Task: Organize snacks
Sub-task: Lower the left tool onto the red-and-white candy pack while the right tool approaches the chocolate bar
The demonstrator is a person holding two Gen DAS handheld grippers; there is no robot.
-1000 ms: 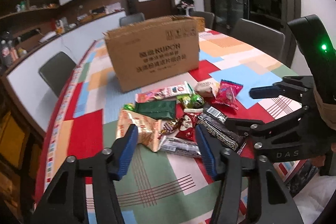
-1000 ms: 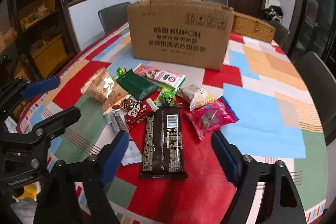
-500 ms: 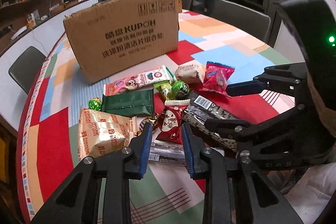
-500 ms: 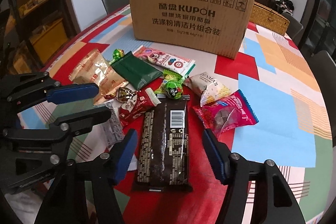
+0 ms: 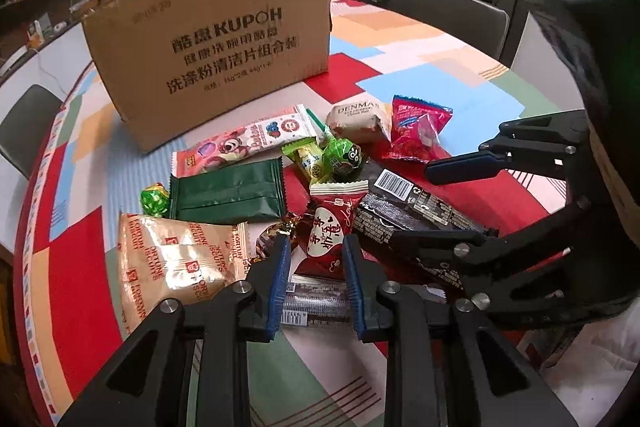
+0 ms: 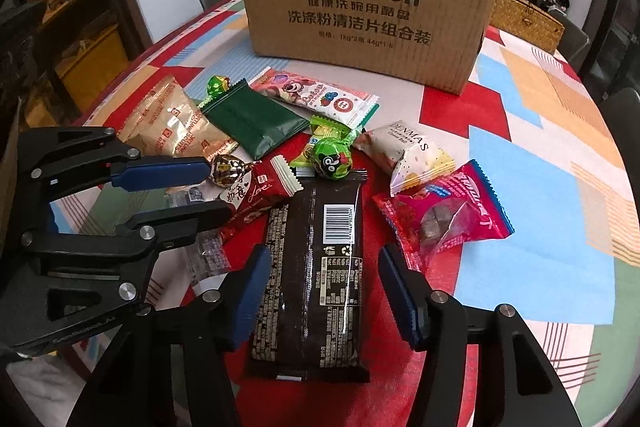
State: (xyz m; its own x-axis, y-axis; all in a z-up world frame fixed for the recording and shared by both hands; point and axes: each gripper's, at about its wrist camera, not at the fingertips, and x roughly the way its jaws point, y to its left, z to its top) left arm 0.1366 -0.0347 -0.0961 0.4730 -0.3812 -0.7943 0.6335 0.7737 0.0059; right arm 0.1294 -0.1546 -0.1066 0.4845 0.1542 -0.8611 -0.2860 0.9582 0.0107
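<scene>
Several snack packets lie on the patchwork tablecloth in front of a cardboard box (image 5: 212, 55). My left gripper (image 5: 314, 247) hangs low over a red heart-print packet (image 5: 328, 231). Its jaws are narrow and closing, with the packet's near end between them and no pad visibly pressing. A clear-wrapped bar (image 5: 316, 301) lies just beneath. My right gripper (image 6: 323, 253) straddles a long dark chocolate bar (image 6: 316, 267). Those jaws are closing too, and both pads stand clear of the wrapper. From the right wrist view the left gripper (image 6: 218, 187) shows side-on beside the red packet (image 6: 256, 195).
Around them lie a gold biscuit bag (image 5: 172, 263), a dark green packet (image 5: 228, 191), a green lollipop (image 6: 332, 159), a white Denmas packet (image 6: 412, 155) and a pink packet (image 6: 444, 219). A wicker basket (image 6: 524, 19) stands behind the box. Grey chairs ring the table.
Both grippers have sunk toward the snacks and tipped further down. The left jaws have narrowed sharply around the red packet; the right jaws have narrowed around the dark bar.
</scene>
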